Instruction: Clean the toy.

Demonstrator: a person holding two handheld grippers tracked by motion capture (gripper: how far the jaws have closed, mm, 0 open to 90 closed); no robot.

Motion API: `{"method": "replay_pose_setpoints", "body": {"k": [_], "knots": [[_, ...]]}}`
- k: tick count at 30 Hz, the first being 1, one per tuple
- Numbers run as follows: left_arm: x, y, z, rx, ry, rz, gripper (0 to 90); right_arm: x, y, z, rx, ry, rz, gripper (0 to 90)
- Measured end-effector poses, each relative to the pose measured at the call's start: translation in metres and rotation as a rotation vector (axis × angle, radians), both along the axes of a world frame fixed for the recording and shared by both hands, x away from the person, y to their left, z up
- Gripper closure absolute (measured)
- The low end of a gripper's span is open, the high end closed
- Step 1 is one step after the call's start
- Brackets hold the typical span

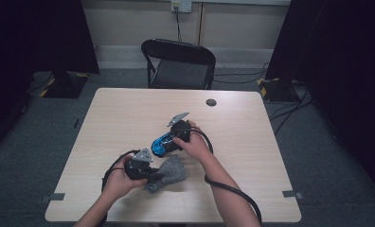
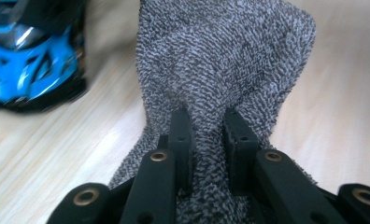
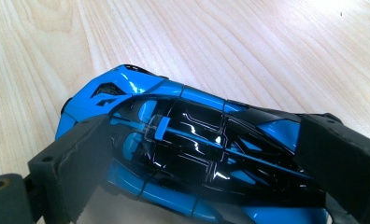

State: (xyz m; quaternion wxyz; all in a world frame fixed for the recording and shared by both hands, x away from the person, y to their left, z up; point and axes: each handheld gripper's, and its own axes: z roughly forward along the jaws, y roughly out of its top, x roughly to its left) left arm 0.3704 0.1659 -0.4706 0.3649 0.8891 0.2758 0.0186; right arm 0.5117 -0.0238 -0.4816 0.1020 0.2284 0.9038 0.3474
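On pale wood table (image 1: 129,113), left gripper (image 2: 206,135) jaws pinching grey cloth (image 2: 220,60), right gripper (image 3: 197,154) jaws clasping blue toy car (image 3: 183,140).

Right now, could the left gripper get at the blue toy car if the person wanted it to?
Probably not at once. The left gripper is shut on the grey cloth, so it would have to let go first. The blue toy car lies close beside it, but the right gripper already clasps its sides.
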Motion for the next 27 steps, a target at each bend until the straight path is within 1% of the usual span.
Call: {"method": "replay_pose_setpoints", "body": {"k": [2,4,6,10,11,13,15,18,19,27], "knots": [[0.003,0.002,-0.002,0.031,-0.004,0.016,76.0,0.000,0.000,0.000,0.000,0.001,0.001,3.9],[0.006,0.004,-0.004,0.039,-0.003,0.038,76.0,0.000,0.000,0.000,0.003,-0.002,0.001,3.9],[0.009,0.007,-0.004,0.062,-0.011,0.057,75.9,0.000,-0.001,0.000,0.003,-0.004,0.002,3.9],[0.015,0.012,-0.004,0.065,0.003,0.087,75.9,0.000,0.000,0.000,0.002,-0.002,0.001,3.9],[0.016,0.013,-0.004,0.059,0.009,0.091,75.9,0.000,0.000,0.000,0.002,-0.002,0.001,3.9],[0.017,0.015,-0.005,0.061,0.006,0.106,75.8,0.000,0.000,0.000,0.001,-0.003,0.003,3.9],[0.020,0.018,-0.005,0.054,0.014,0.117,75.7,0.000,0.000,0.000,0.003,-0.004,0.002,3.9],[0.022,0.023,-0.005,0.059,0.016,0.139,75.6,-0.001,-0.001,0.000,0.003,-0.004,-0.001,3.9],[0.023,0.024,-0.005,0.060,0.010,0.151,75.6,-0.001,-0.001,0.000,0.004,-0.004,-0.002,3.9],[0.028,0.037,-0.004,0.076,0.002,0.198,75.4,-0.001,-0.001,-0.001,0.009,-0.005,-0.001,3.9]]}}
